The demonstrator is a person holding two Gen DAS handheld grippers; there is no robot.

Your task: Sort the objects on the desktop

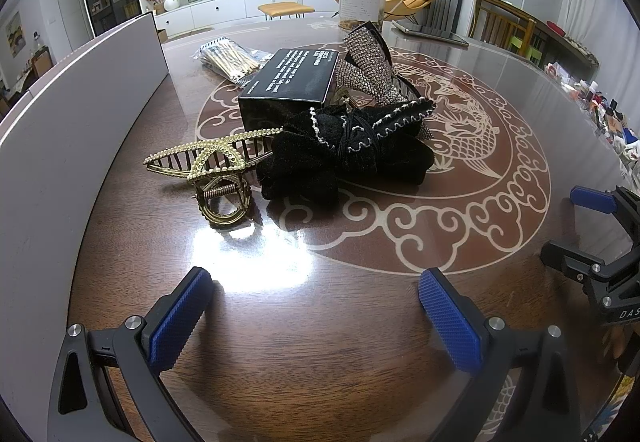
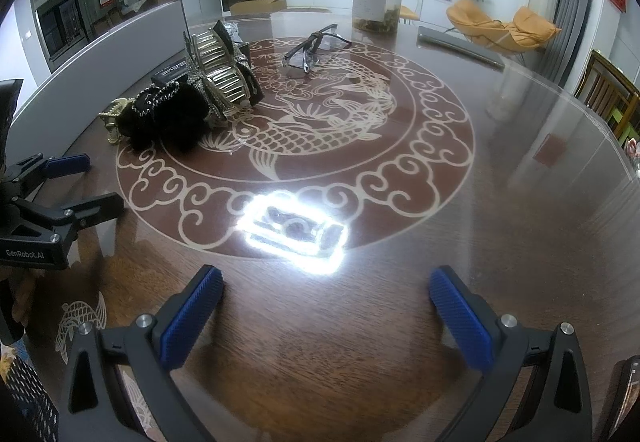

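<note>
Nearest the cameras, both tools sit low over the desk (image 1: 320, 362) with jaws spread wide and nothing between the blue pads: left tool (image 1: 316, 306), right tool (image 2: 326, 302). Each shows at the edge of the other's view, well apart.

Just ahead of the right tool – a bright rectangular lamp reflection (image 2: 296, 232) on the glossy top, over the cloud-pattern ring.

Ahead of the left tool, the clutter pile:
- gold hair claw clip (image 1: 212, 170), lying on its side, touching the black velvet bow (image 1: 348, 154) to its right
- black box with white print (image 1: 292, 82) right behind the bow
- rhinestone bow clip (image 1: 368, 66) leaning against the box's right side, above the velvet bow
- bagged pack of gold-coloured sticks (image 1: 228, 58) behind and left of the box; cannot tell what they are

White panel (image 1: 80, 114) stands along the left side of the desk, near the pile.

Farther out in the right wrist view – clear-lens glasses (image 2: 316, 50) folded open on the fish inlay, apart from the pile. Beyond them a clear jar with dark lid (image 2: 378, 0), some contents at the bottom, and a flat grey tablet or laptop (image 2: 460, 46) to its right.
</note>
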